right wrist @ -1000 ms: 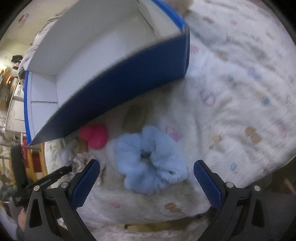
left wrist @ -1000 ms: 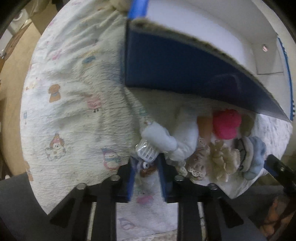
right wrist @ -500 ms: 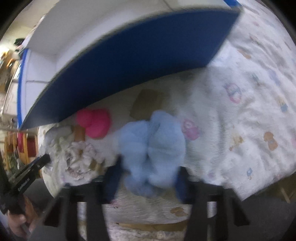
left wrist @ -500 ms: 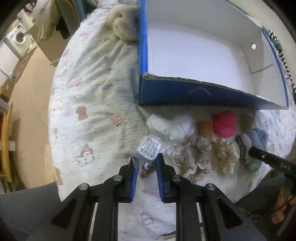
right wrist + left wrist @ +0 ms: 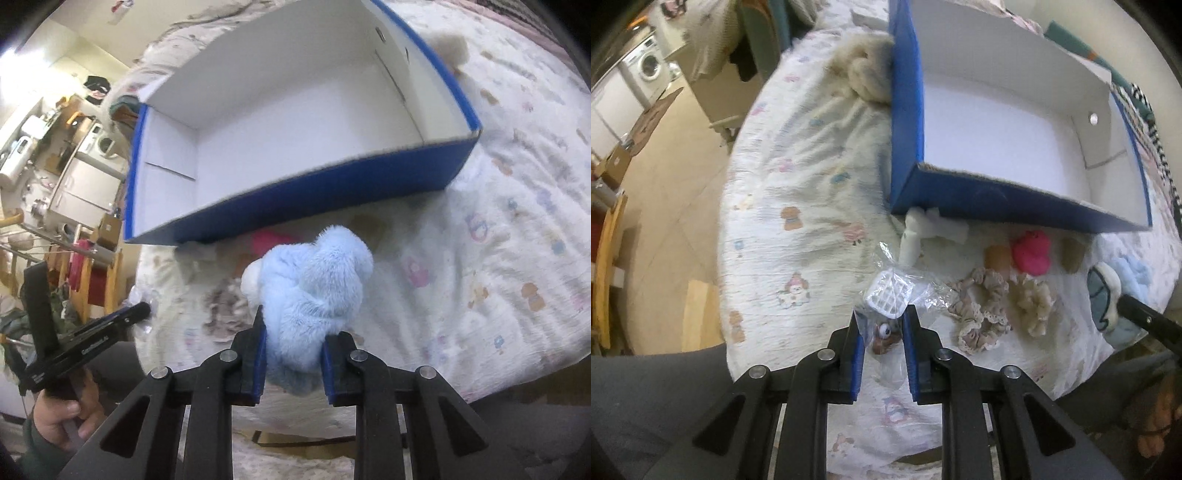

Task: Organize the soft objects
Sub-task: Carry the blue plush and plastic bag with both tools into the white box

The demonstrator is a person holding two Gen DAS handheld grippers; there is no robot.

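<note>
My left gripper [image 5: 883, 328] is shut on a clear plastic bag [image 5: 891, 295] that holds a white grid piece and a small brown toy with an eye, lifted just above the bed. My right gripper [image 5: 293, 339] is shut on a fluffy light-blue scrunchie [image 5: 314, 284], held up in front of the blue box [image 5: 332, 184]. The blue box with a white inside [image 5: 997, 122] stands empty on the patterned blanket. Along its near wall lie a white soft piece [image 5: 923, 229], an orange piece [image 5: 996, 256], a pink duck [image 5: 1032, 253], a lace scrunchie [image 5: 980, 314] and a cream scrunchie [image 5: 1034, 302].
A cream knitted bundle [image 5: 866, 70] lies at the box's far left corner. A blue-grey soft toy [image 5: 1104, 299] sits at the blanket's right edge. The floor [image 5: 672, 184] drops away to the left. The left tool and the hand holding it [image 5: 74, 350] show at the right wrist view's lower left.
My right gripper closed on the blue scrunchie and lifted it off the blanket. My left gripper, holding the bag, pulled back and up from the box.
</note>
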